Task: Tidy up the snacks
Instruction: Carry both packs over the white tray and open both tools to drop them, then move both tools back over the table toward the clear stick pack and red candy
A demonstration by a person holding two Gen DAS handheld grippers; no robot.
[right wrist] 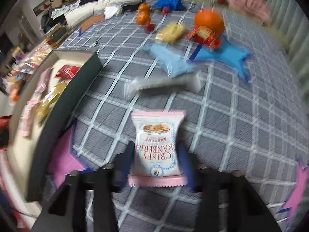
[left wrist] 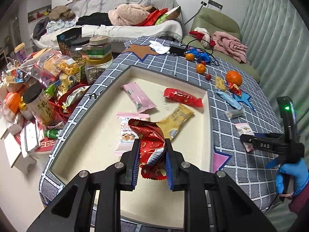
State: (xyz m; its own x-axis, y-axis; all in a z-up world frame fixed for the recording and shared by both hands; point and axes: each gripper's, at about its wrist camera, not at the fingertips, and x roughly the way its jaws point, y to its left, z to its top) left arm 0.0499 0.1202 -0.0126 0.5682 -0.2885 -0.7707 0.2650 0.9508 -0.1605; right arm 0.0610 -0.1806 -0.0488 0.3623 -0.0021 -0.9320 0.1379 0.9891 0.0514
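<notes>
My left gripper [left wrist: 152, 143] is shut on a red snack packet [left wrist: 152, 147] and holds it over the cream tray [left wrist: 92, 145]. In the tray lie a pink packet [left wrist: 138, 97], a red packet [left wrist: 182, 96], a yellow packet [left wrist: 176, 118] and a pink cranberry packet [left wrist: 126, 131]. My right gripper [right wrist: 156, 148] is shut on a pink Crispy Cranberry packet [right wrist: 157, 145] just above the checked cloth, right of the tray [right wrist: 85, 73]. The right gripper also shows in the left wrist view [left wrist: 249, 140].
On the checked cloth [right wrist: 231, 116] lie a clear packet [right wrist: 164, 85], a blue packet [right wrist: 170, 60], a yellow packet [right wrist: 171, 31], a red sweet [right wrist: 207, 34] and oranges [right wrist: 209, 20]. Jars and snack bags [left wrist: 48, 71] crowd the left. A sofa [left wrist: 123, 19] stands behind.
</notes>
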